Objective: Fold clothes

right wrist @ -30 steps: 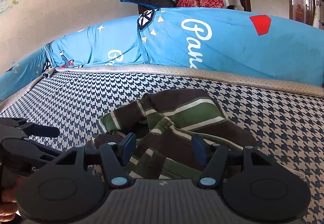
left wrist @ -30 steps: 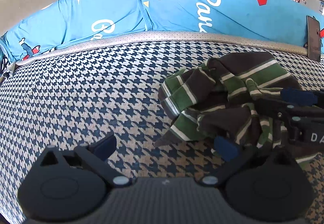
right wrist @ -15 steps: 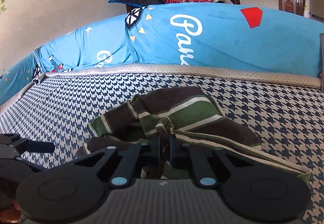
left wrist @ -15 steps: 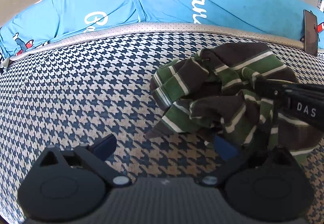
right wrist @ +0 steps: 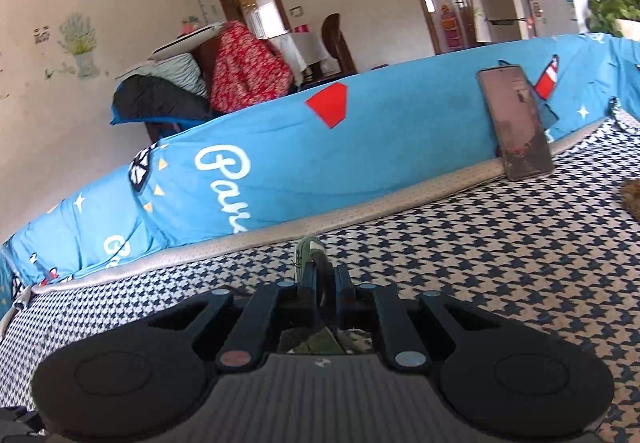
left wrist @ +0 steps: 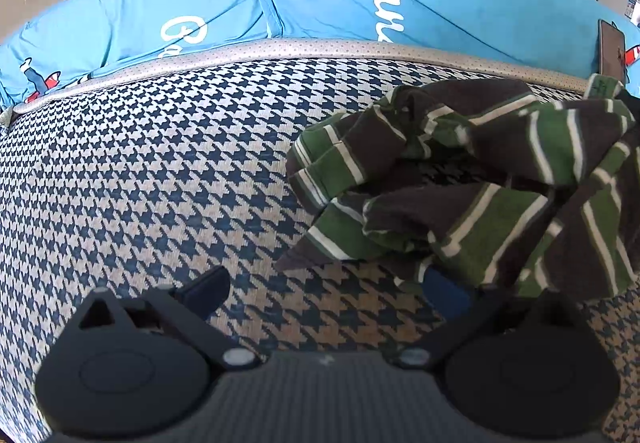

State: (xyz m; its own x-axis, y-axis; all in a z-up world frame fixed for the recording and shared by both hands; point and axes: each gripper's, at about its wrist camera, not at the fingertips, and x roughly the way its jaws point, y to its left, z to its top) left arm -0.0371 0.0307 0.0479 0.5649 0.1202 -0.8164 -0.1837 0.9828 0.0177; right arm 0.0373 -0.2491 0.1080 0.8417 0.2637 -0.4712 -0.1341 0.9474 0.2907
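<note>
Striped fabric is hanging in a bunch at the right of the left wrist view: the green-and-brown striped shirt [left wrist: 480, 179] is being held up off the houndstooth cushion [left wrist: 160, 171], its top corner rising toward the upper right while its lower folds are drooping down to the cushion. In the right wrist view, the right gripper [right wrist: 322, 279] is standing with its fingers pressed together on a small bit of the shirt's edge [right wrist: 306, 253], green cloth and a dark loop poking out above the tips; the rest of the garment is hanging below that camera, out of sight.

Relative to the shirt, the left gripper [left wrist: 324, 289] is sitting low and to its left, fingers spread wide and holding nothing. Its right finger [left wrist: 444, 293] is lying just under the shirt's lowest dangling fold, while its left finger [left wrist: 204, 291] is over bare cushion. The shirt is crumpled, so no long axis is readable. The free cloth is lying forward and to the right of the left fingers, making that hand the nearer one for a second hold. Beyond the shirt, a phone [right wrist: 516, 123] is leaning against the blue bolster [right wrist: 360, 147].
</note>
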